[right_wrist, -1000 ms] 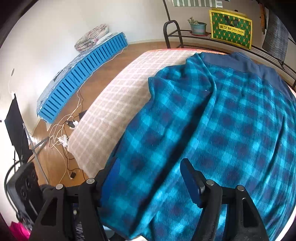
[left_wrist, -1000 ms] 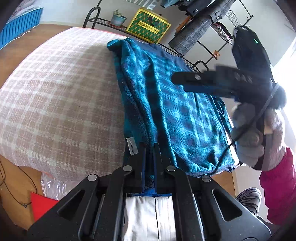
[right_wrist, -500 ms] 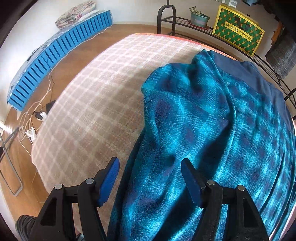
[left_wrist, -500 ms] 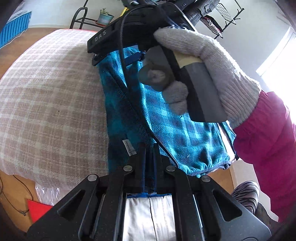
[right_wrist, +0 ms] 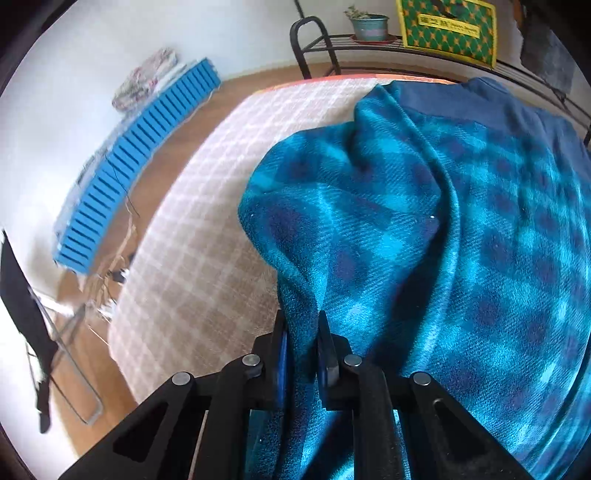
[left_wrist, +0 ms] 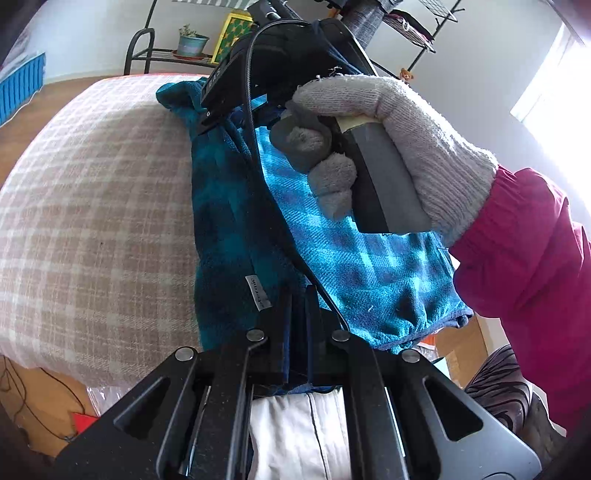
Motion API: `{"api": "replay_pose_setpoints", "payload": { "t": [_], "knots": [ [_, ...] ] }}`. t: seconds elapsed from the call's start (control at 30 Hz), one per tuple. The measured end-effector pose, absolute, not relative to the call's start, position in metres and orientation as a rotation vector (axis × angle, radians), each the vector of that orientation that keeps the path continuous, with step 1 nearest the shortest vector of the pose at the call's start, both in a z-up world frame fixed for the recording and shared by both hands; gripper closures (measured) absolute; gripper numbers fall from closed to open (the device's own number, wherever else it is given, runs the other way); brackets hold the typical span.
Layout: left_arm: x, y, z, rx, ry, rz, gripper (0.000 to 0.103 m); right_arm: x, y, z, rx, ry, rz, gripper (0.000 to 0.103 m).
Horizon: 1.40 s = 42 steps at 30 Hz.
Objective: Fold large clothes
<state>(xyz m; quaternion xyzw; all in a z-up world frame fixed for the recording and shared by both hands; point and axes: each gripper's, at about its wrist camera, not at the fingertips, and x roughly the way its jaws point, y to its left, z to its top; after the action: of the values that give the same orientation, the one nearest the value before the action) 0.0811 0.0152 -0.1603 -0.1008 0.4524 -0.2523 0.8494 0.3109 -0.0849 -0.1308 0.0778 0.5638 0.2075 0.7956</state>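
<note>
On the plaid-covered table (right_wrist: 192,266) lies the fleece (right_wrist: 461,258), teal-and-navy check with a plain navy band at its far end, folded over along one long edge. The left gripper (left_wrist: 297,295) is clamped on its near hem beside a small white tag (left_wrist: 257,293), lettering unreadable. The right gripper (right_wrist: 301,332) is closing, a raised ridge of fleece pinched between its pads. Only the left view shows the gloved hand (left_wrist: 388,147); only the right, the blue slatted mat (right_wrist: 136,166). On the far rack, a yellow-green box (right_wrist: 448,31) bears unreadable print.
</note>
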Motion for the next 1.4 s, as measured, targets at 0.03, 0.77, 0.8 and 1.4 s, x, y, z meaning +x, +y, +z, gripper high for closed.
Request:
{"api": "replay_pose_setpoints", "payload": {
  "t": [0.03,0.77,0.8,1.4],
  "knots": [
    [0.080,0.007,-0.158,-0.187,0.950,-0.538,0.100,0.311,-0.101,-0.129,0.226,1.198,0.454,0.092],
    [0.058,-0.085,-0.170,0.027,1.005,-0.671,0.100,0.282,-0.264,-0.186,0.700,1.133,0.413,0.091],
    [0.057,-0.078,-0.166,0.005,1.009,-0.688,0.100,0.285,-0.262,-0.185,0.679,1.140,0.410,0.091],
    [0.089,0.001,-0.174,-0.170,1.004,-0.599,0.100,0.207,-0.253,-0.153,0.490,1.168,0.465,0.063]
  ]
}}
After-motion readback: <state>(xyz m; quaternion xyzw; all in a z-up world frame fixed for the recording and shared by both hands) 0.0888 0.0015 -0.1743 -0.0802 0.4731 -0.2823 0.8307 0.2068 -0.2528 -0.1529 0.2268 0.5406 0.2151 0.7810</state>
